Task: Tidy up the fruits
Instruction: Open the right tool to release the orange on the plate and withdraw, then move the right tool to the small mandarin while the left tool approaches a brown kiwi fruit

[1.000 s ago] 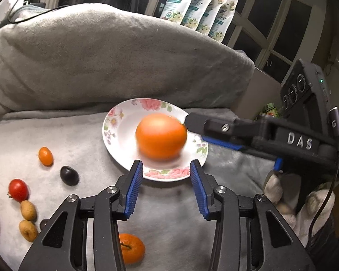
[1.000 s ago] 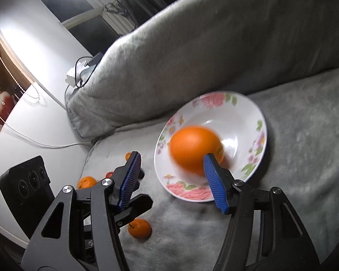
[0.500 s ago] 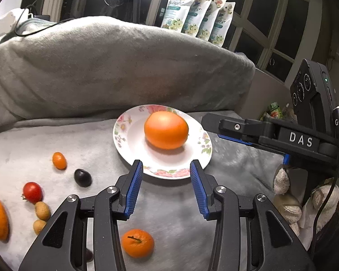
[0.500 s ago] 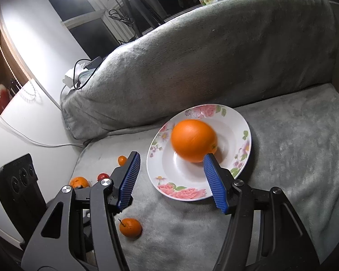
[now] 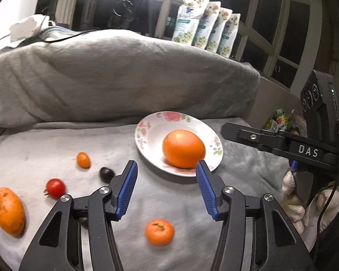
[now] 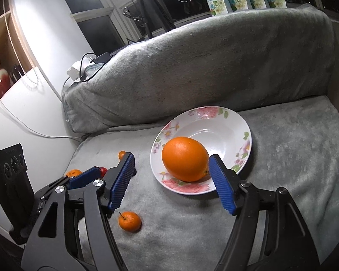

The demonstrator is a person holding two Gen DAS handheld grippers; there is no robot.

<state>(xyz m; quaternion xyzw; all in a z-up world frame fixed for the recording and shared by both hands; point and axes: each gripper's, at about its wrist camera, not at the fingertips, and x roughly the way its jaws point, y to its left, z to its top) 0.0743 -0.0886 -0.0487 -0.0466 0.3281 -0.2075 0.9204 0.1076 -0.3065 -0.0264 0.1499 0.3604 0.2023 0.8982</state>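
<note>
A large orange (image 5: 183, 148) (image 6: 184, 158) lies on a white floral plate (image 5: 151, 133) (image 6: 228, 124) on the grey blanket. My left gripper (image 5: 166, 180) is open and empty, just in front of the plate. My right gripper (image 6: 170, 178) is open and empty, its fingers on either side of the plate's near rim. A small mandarin (image 5: 159, 232) (image 6: 129, 221) lies below the grippers. To the left lie a kumquat (image 5: 83, 160), a dark fruit (image 5: 106, 174), a cherry tomato (image 5: 55, 188) and a second large orange (image 5: 7, 210).
A tall grey cushion (image 5: 115, 76) (image 6: 203, 67) backs the seat behind the plate. Several floral pouches (image 5: 205, 33) stand on the window sill. The right gripper's body (image 5: 305, 151) reaches in at the right of the left wrist view. A white table (image 6: 15, 117) stands at the left.
The orange was released onto the plate and has settled there. Both grippers have drawn back and up from the plate; the left view has shifted left, showing more loose fruit.
</note>
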